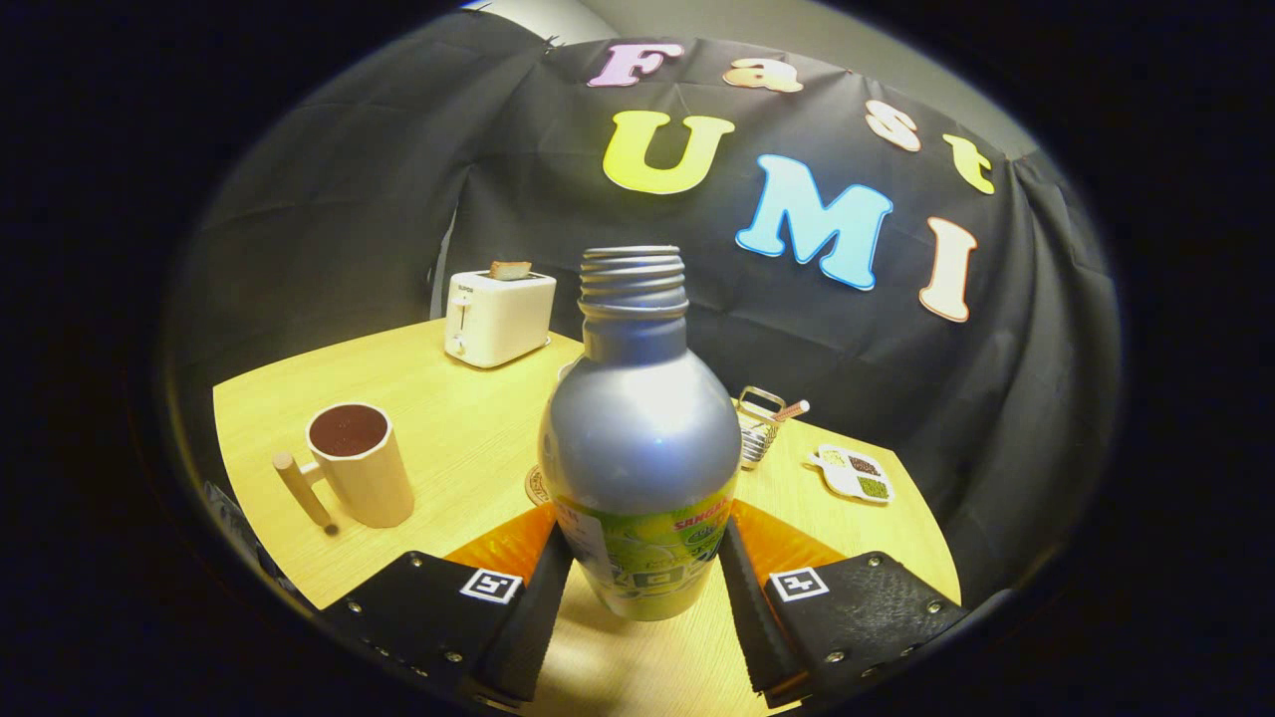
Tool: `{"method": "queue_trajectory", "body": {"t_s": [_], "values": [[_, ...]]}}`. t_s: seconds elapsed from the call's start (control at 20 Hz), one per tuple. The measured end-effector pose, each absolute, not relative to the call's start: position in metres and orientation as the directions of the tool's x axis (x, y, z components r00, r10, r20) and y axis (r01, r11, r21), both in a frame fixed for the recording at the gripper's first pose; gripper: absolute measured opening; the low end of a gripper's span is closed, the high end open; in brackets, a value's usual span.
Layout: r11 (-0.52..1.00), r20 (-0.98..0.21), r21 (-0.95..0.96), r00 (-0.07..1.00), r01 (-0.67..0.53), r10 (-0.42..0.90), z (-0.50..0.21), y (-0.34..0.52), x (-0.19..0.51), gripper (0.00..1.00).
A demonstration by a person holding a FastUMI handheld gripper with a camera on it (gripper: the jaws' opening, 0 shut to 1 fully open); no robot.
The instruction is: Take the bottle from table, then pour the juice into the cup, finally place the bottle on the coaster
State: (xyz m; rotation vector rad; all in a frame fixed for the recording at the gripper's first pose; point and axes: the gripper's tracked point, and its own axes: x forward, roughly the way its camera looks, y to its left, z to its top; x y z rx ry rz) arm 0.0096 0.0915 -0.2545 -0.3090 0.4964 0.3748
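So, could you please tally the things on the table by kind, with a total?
Bottle, upright between the gripper fingers: 1
Cup: 1
Coaster, mostly hidden behind the bottle: 1
Toaster: 1
Wire holder: 1
Divided dish: 1
Total: 6

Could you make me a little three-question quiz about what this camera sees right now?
1. True or false: the bottle has its cap on.
2. Which thing stands farthest back on the table? A) the toaster B) the cup C) the bottle
3. Fill in: the two fingers of the hand-held gripper press on the sides of the ____.

Key:
1. False; the threaded neck is bare and open.
2. A; the toaster stands by the black cloth, with a slice of bread sticking out.
3. bottle
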Motion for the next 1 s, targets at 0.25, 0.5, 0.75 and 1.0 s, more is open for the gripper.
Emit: {"method": "queue_trajectory", "body": {"t_s": [0.25, 0.5, 0.75, 1.0], "values": [[0.850, -0.526, -0.250, 0.802, -0.463, 0.283, -0.252, 0.109, 0.008, 0.76], [0.816, -0.549, -0.309, 0.793, -0.488, 0.266, -0.256, 0.122, 0.007, 0.76], [0.766, -0.576, -0.371, 0.777, -0.525, 0.254, -0.264, 0.134, -0.001, 0.76], [0.703, -0.601, -0.442, 0.765, -0.557, 0.229, -0.274, 0.144, -0.008, 0.76]]}}
